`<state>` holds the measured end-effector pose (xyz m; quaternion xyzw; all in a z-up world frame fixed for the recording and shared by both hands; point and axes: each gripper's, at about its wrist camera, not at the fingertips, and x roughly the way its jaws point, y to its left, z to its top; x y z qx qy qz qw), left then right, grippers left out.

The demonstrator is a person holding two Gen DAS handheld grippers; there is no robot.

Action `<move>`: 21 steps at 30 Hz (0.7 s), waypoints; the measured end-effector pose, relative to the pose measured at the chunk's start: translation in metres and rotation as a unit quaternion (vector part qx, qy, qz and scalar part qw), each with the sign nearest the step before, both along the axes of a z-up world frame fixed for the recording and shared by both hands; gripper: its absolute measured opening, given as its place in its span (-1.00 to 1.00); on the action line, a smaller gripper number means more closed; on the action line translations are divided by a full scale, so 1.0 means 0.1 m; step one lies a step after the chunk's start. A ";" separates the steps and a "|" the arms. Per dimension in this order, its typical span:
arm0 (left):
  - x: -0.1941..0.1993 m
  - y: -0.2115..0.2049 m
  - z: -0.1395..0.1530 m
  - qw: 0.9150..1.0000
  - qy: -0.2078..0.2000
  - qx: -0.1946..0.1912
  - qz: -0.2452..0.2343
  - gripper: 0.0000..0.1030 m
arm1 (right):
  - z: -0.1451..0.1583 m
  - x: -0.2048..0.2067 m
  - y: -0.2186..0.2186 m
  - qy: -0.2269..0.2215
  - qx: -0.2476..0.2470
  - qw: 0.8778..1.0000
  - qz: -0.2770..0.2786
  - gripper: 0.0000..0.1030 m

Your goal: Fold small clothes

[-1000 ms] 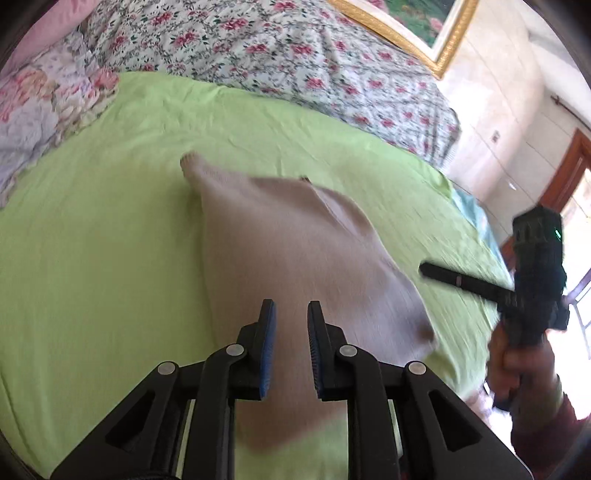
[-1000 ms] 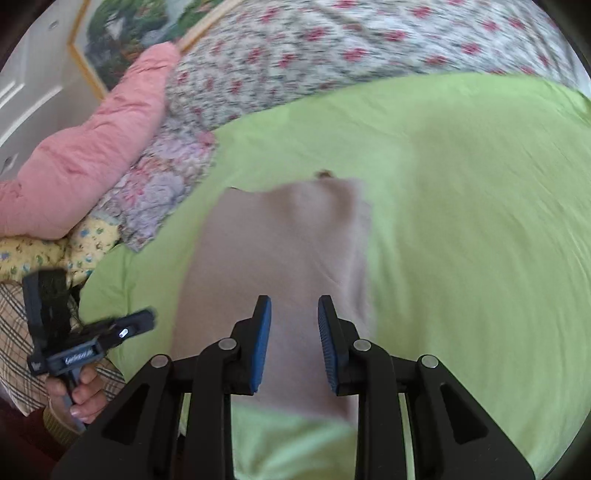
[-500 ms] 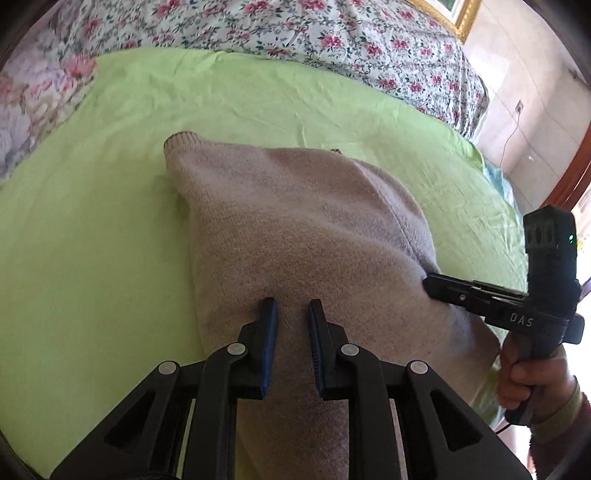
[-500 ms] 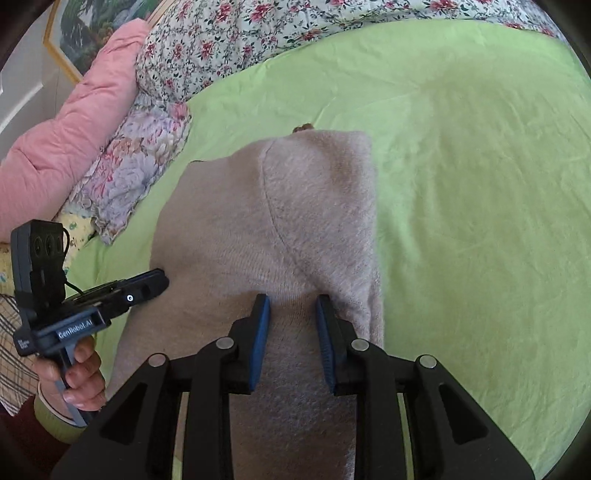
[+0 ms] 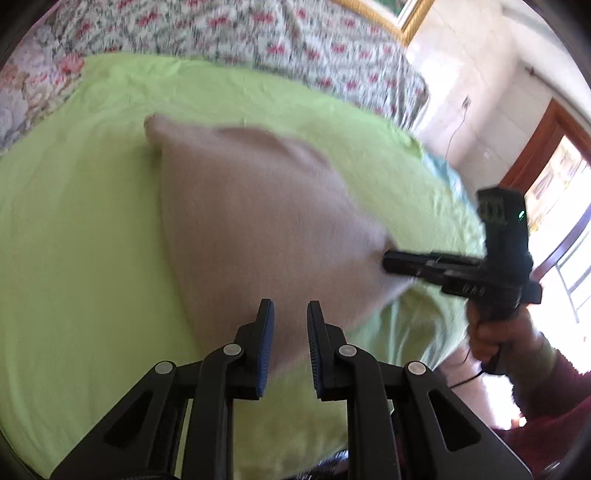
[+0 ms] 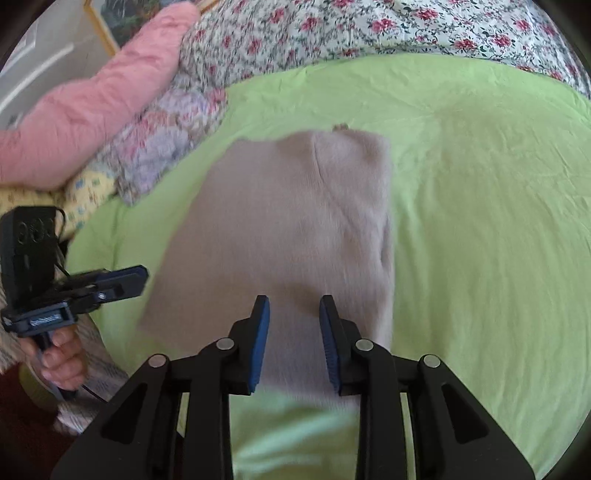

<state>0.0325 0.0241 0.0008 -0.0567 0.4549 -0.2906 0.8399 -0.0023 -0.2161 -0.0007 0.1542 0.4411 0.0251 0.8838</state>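
Lighting: bright daylight, admitted from a window (image 5: pixel 569 206) at the right edge of the left wrist view, where the panes are blown out to white. Green bed sheet (image 6: pixel 480 229) evenly lit; only soft shadows are cast. Blur: motion smear is seen across the beige garment (image 5: pixel 258 221) and floral bedding (image 5: pixel 295 48). Distortion: strong fisheye bending at the edges, with dark corners. Black fingers (image 6: pixel 334 332) are rendered sharp.

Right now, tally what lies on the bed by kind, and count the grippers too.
Beige knitted garment: 1
Green sheet: 1
Floral quilt: 1
Pink pillow: 1
Grippers, left gripper and right gripper: 2
Total: 6
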 end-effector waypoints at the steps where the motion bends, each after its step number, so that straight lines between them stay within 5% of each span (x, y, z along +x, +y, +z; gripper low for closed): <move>1: -0.02 0.00 -0.09 1.000 0.012 0.007 0.004 -0.68 | -0.06 -0.05 0.00 0.010 -0.009 1.000 -0.003 -0.43; 4: -0.03 0.04 -0.30 0.999 0.031 0.005 0.014 -0.73 | -0.24 -0.13 -0.06 0.024 -0.021 0.999 -0.016 -0.43; 8: -0.04 0.02 -0.21 0.999 0.028 0.008 0.027 -0.71 | -0.20 -0.14 -0.07 0.020 -0.014 0.999 -0.028 -0.43; 17: -0.20 0.08 0.03 0.998 0.010 0.025 0.060 -0.25 | 0.12 -0.35 0.01 -0.017 0.010 0.999 -0.044 -0.27; 21: -0.25 0.08 0.04 0.997 0.006 0.042 0.069 -0.22 | 0.17 -0.44 0.09 -0.019 0.012 0.999 -0.044 -0.22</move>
